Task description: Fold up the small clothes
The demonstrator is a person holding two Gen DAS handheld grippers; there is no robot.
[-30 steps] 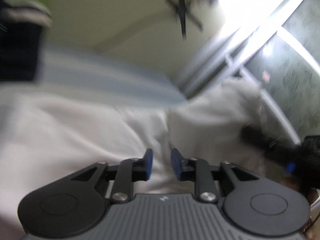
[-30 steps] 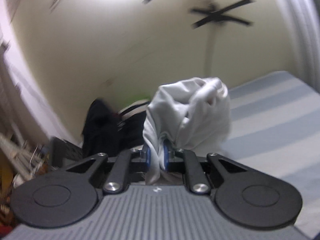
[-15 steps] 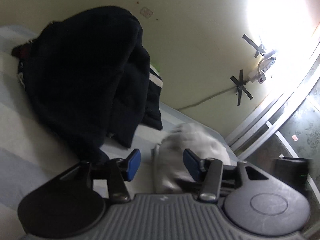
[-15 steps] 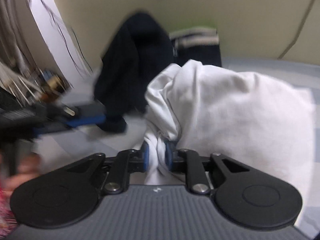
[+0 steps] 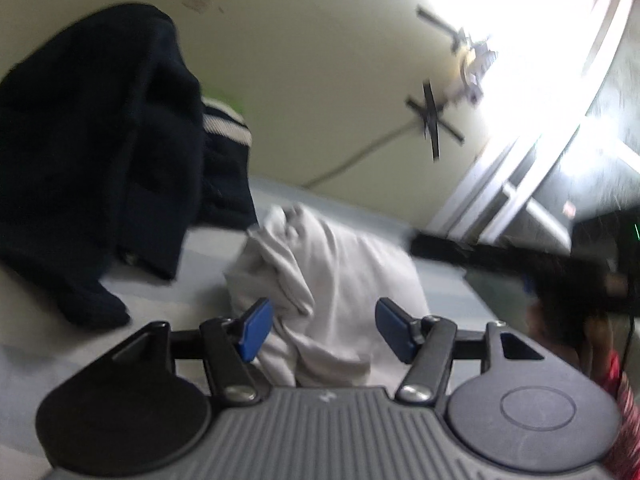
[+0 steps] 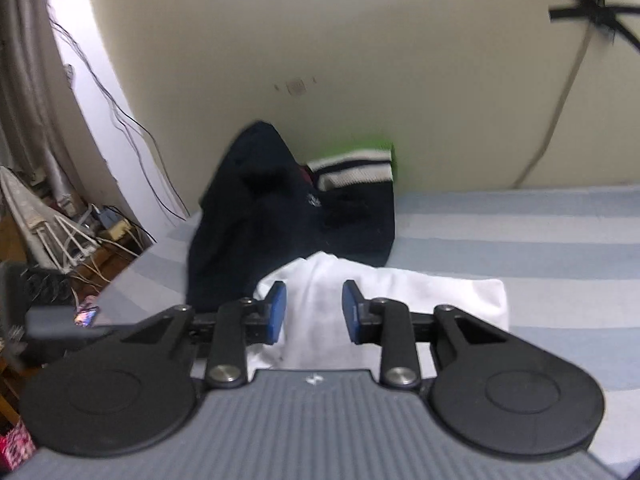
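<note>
White garment (image 6: 384, 300) btwn opening right gripper (image 6: 314, 314) pads.

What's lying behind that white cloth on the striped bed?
Behind the white cloth sits a heap of dark navy clothes against the wall, one piece with cream stripes. Something bright green peeks out behind; most of it is covered.

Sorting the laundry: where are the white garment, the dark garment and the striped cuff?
white garment (image 6: 448, 300), right wrist view, flat right part.
dark garment (image 6: 248, 220), right wrist view, heaped body.
striped cuff (image 6: 352, 168), right wrist view, white band.
</note>
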